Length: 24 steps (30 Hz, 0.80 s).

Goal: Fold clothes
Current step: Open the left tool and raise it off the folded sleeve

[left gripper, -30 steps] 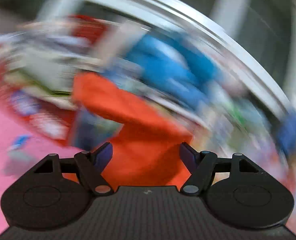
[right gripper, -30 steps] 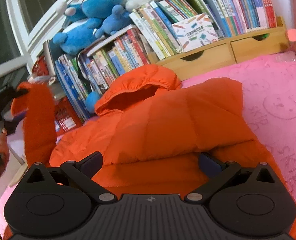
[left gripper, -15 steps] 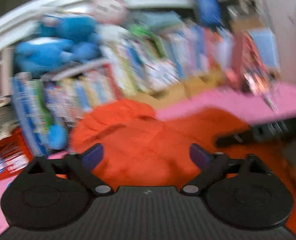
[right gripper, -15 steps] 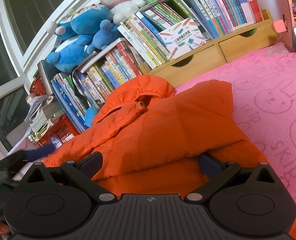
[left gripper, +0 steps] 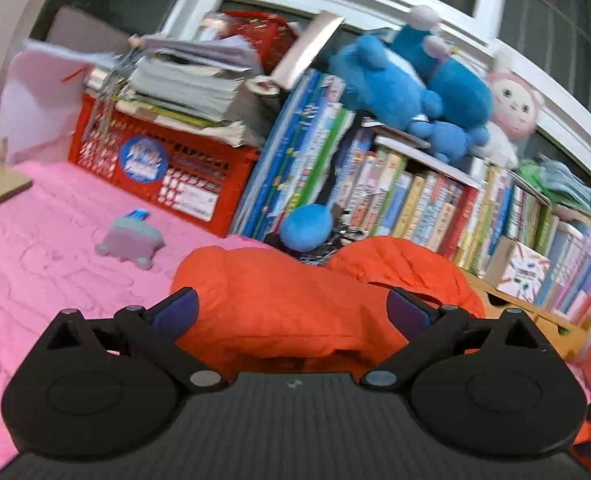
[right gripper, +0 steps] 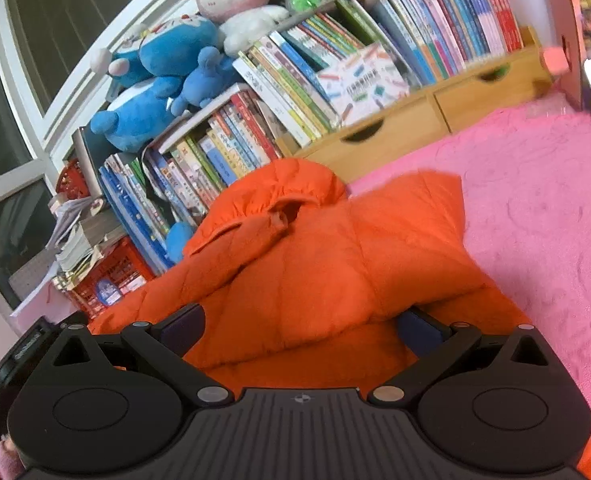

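An orange puffer jacket (left gripper: 295,280) lies on the pink blanket (left gripper: 47,248), its hood (right gripper: 287,184) toward the bookshelf. A sleeve is laid across its front, the cuff (right gripper: 279,216) near the hood. My left gripper (left gripper: 291,312) is open and low at the jacket's left side. A bulge of orange fabric sits between its jaws, and the pads do not press it. My right gripper (right gripper: 301,326) stands open over the jacket's near edge. Its right fingertip (right gripper: 419,328) is tucked under a fold.
Rows of books (right gripper: 295,92) with blue plush toys (right gripper: 155,92) on top back the blanket. A red crate (left gripper: 163,176) holds stacked papers at the left, and wooden drawers (right gripper: 415,128) stand at the right. A small grey toy (left gripper: 129,240) and a blue ball (left gripper: 305,226) lie near the jacket.
A second ago the left gripper held the sleeve up at the jacket's left. Its jaws have opened, the sleeve now lies across the jacket, and the gripper has dropped low. The right gripper barely moved.
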### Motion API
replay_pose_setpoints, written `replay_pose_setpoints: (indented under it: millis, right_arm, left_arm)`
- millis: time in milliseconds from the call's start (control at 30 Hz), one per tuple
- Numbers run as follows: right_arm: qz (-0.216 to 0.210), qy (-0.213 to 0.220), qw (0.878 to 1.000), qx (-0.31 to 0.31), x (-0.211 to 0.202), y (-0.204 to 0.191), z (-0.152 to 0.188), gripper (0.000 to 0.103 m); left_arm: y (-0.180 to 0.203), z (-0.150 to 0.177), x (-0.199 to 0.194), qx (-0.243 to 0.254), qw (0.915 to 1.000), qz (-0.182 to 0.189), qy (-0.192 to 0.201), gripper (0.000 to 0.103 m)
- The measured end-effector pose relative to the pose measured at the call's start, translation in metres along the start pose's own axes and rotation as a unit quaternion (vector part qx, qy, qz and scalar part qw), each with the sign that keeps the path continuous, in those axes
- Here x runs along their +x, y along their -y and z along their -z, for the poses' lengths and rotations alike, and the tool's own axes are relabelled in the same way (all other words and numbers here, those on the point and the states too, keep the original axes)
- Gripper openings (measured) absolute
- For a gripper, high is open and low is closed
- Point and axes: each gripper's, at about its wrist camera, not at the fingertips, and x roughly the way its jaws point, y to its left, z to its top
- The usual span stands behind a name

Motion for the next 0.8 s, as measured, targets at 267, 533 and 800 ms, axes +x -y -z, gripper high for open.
replay_pose_setpoints:
  millis: [267,533,800]
  right_arm:
    - [0.041,-0.011,0.998,0.04,0.066,-0.032,-0.05,0.103]
    - [0.038,-0.148,0.984,-0.089,0.049,-0.078,-0.019,0.103]
    - [-0.07,-0.174,0.964,-0.19,0.009,-0.102,-0.022,0.103]
  left_arm:
    - [-0.018,-0.002,-0.005,-0.053,0.9985,-0.015,0.01,0.102]
    - [-0.034,-0.001,0.001,-0.099,0.9948,-0.024,-0.003,0.102]
    - [-0.032,-0.001,-0.001,-0.095,0.9951,-0.026,0.0,0.103]
